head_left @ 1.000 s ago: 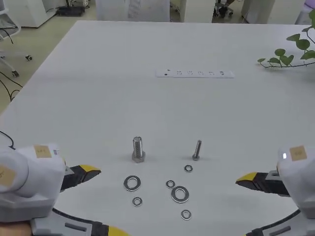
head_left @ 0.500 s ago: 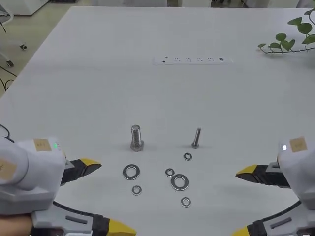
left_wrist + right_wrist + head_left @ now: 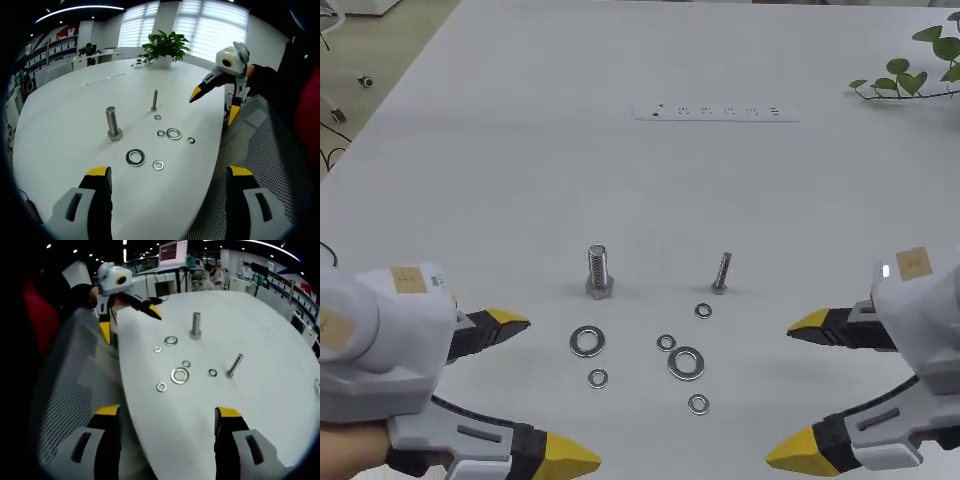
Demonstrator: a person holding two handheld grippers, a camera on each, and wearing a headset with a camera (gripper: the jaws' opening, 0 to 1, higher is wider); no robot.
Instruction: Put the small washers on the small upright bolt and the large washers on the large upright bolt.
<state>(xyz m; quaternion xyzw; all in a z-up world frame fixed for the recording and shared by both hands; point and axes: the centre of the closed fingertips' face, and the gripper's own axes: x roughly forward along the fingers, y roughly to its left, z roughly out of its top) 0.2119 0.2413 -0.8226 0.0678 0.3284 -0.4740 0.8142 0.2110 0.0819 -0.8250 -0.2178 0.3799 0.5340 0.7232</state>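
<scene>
6 washers lie loose on the white table [image 3: 520,180], all on your side of the large bolt [image 3: 599,272], which stands upright on its head. 1 large washer [image 3: 587,341] lies flat just in front of the large bolt. The other large washer [image 3: 686,363] lies further toward you and to the bolt's right. 4 small washers [image 3: 666,343] are scattered among them, none touching the large bolt. The small bolt [image 3: 721,272] stands upright to the right of the large bolt, level with it and well apart. No washer sits on either bolt.

Your left gripper [image 3: 545,390] hovers left of the large bolt and nearer to you, with its jaws spread wide and nothing between them. Your right gripper [image 3: 790,392] hovers right of the large bolt, equally near you, also spread and empty.

Far behind the large bolt, the head view shows a white power strip [image 3: 717,112] lying flat, trailing plant leaves [image 3: 910,80] at the back right, and bare floor [image 3: 370,50] past the table's left edge. The left gripper view adds bright windows with blinds [image 3: 210,22] and a potted plant [image 3: 162,47] standing on the table beyond the bolts. The right gripper view looks the other way, showing a lit monitor [image 3: 173,251] and ceiling spotlights.
</scene>
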